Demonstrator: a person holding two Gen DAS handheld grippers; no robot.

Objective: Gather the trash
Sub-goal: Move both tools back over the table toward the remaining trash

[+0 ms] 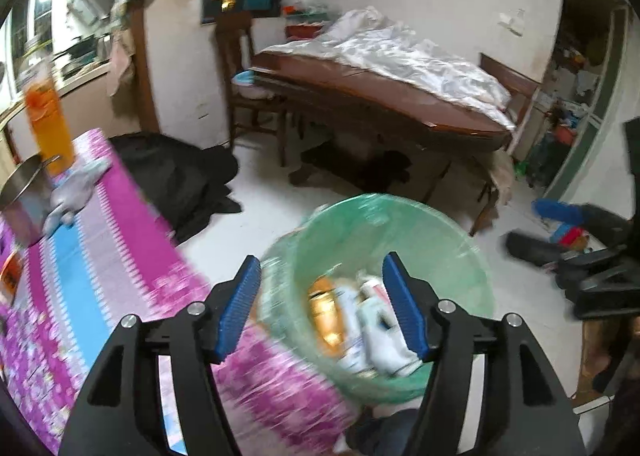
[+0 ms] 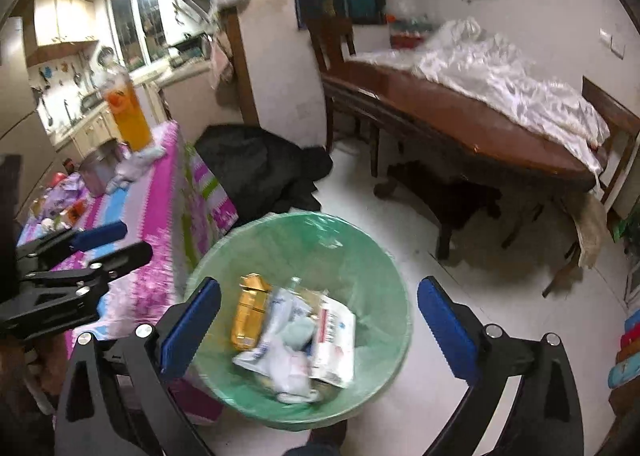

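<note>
A bin lined with a green bag (image 1: 460, 252) (image 2: 360, 240) stands on the floor beside the pink and blue clothed table (image 1: 100, 256) (image 2: 160, 207). Inside it lie a yellow carton (image 1: 326, 316) (image 2: 248, 312) and white wrappers (image 1: 380, 332) (image 2: 336, 332). My left gripper (image 1: 321, 262) hangs open and empty above the bin's near rim. My right gripper (image 2: 320, 284) is open wide over the bin, nothing between its blue pads. In the right wrist view the left gripper (image 2: 120, 242) shows at the left, over the table edge.
On the clothed table stand an orange drink bottle (image 1: 48, 123) (image 2: 128, 115), a metal pot (image 1: 20, 195) (image 2: 98, 167) and a crumpled pale cloth (image 1: 72, 191) (image 2: 136, 165). A black bag (image 1: 180, 175) lies on the white floor. Beyond is a wooden table with a white sheet (image 1: 400, 95).
</note>
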